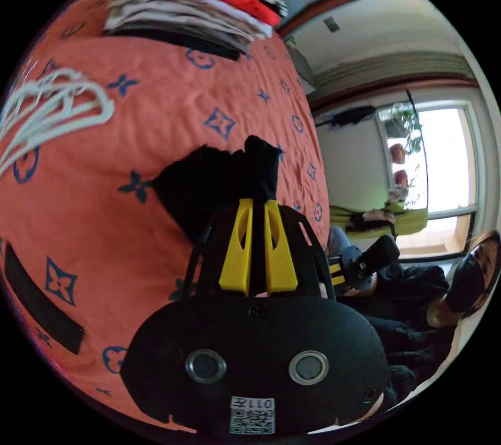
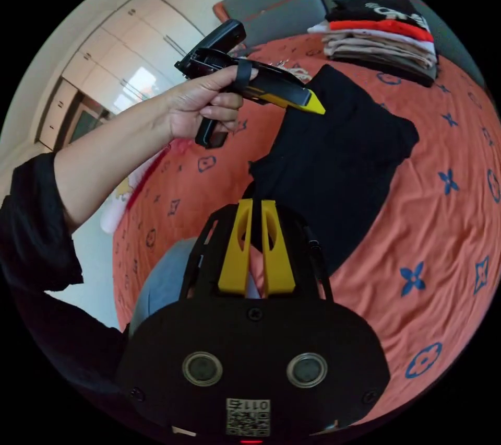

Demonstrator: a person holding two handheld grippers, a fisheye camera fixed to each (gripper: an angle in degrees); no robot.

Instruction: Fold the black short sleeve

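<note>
Both grippers clamp the black short sleeve (image 2: 334, 163): left gripper (image 1: 258, 202) pinches one bunched edge, right gripper (image 2: 257, 202) another, holding it above the orange bedspread (image 2: 443, 236), near the folded stack (image 2: 381, 35).

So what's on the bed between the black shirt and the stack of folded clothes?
Bare orange bedspread: in the right gripper view, nothing lies between the black shirt and the stack.

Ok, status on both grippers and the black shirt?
Left gripper shut on black shirt, lifting one edge. Right gripper shut on its near edge. Shirt partly raised off orange bedspread. Stack of folded clothes sits apart.
</note>
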